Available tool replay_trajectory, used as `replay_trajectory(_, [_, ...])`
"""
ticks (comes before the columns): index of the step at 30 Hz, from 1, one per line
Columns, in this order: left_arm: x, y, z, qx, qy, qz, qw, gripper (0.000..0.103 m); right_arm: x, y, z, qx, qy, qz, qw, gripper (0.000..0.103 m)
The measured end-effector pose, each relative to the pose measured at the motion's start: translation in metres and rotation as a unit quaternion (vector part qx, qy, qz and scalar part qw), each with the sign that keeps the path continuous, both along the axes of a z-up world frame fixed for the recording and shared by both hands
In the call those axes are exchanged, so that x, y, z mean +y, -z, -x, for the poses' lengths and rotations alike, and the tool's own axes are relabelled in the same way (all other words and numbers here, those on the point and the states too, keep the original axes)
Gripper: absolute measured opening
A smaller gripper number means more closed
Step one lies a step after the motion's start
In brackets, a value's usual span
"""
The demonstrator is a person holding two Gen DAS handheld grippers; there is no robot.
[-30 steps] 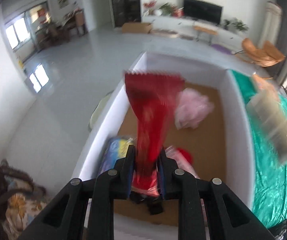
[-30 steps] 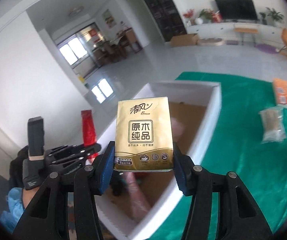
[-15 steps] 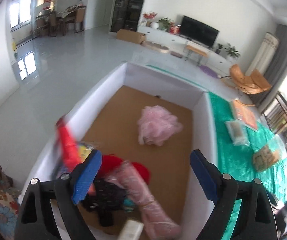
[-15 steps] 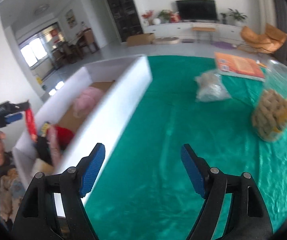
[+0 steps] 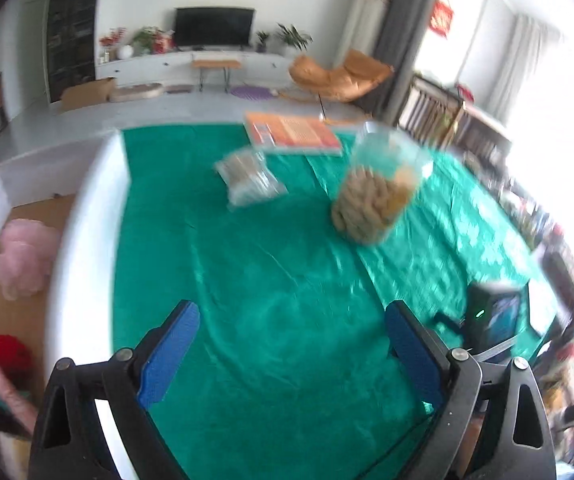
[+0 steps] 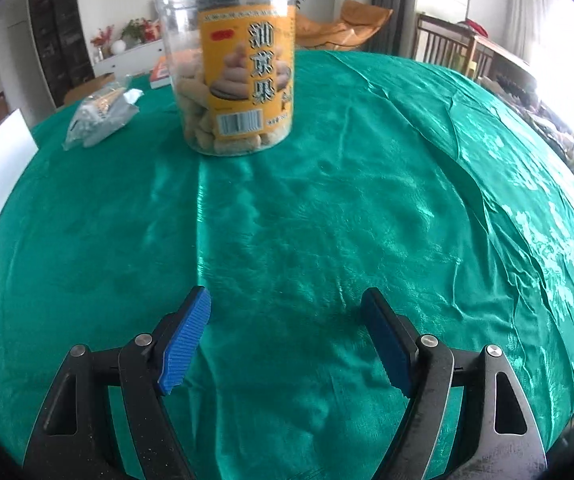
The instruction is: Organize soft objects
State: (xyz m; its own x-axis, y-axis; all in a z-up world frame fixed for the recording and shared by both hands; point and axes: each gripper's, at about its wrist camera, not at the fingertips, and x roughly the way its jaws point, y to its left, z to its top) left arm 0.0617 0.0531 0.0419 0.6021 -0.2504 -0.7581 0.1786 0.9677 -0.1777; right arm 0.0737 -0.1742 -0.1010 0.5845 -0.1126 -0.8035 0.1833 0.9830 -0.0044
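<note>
My left gripper (image 5: 293,320) is open and empty above the green cloth (image 5: 271,272). My right gripper (image 6: 287,312) is open and empty, low over the same cloth (image 6: 327,220). A clear snack jar (image 6: 229,60) with a yellow label stands upright ahead of the right gripper; it also shows in the left wrist view (image 5: 379,192). A clear plastic bag of soft goods (image 5: 249,178) lies on the cloth, left of the jar (image 6: 101,118). The white box (image 5: 83,240) at the left holds a pink fluffy item (image 5: 23,258) and a red item (image 5: 5,354).
An orange book (image 5: 293,134) lies at the far edge of the table. A small black device (image 5: 491,320) with a lit screen sits at the right on the cloth. Beyond the table are a chair, a TV bench and open floor.
Both grippers let go of their loads, the red packet and the gold tissue pack, over the box. Both then swung right, away from the box, over the green cloth toward the jar.
</note>
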Motion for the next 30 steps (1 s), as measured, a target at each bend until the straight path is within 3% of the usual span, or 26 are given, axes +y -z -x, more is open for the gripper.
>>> replay_trajectory(2, [-0.023, 0.031, -0.016, 0.022, 0.004, -0.038, 0.999, 0.094, -0.002, 0.001, -0.002, 0.0, 0.001, -0.001, 1.0, 0.083])
replay_trajectory(6, [-0.043, 0.059, -0.03, 0.025, -0.007, -0.095, 0.9951, 0.094, -0.005, 0.0, 0.0, -0.001, 0.001, -0.001, 1.0, 0.083])
replay_trajectory(11, [-0.039, 0.07, -0.041, 0.027, -0.02, -0.1, 0.9944, 0.094, -0.005, 0.001, 0.0, -0.001, 0.001, -0.001, 1.0, 0.085])
replay_trajectory(25, [-0.037, 0.101, -0.068, 0.036, -0.035, -0.16, 0.9858, 0.094, -0.004, 0.002, -0.001, -0.001, 0.0, -0.001, 1.0, 0.085])
replay_trajectory(30, [-0.029, 0.123, -0.078, 0.069, -0.034, -0.162, 0.9838, 0.094, -0.004, 0.002, -0.002, -0.001, 0.0, -0.001, 1.0, 0.085])
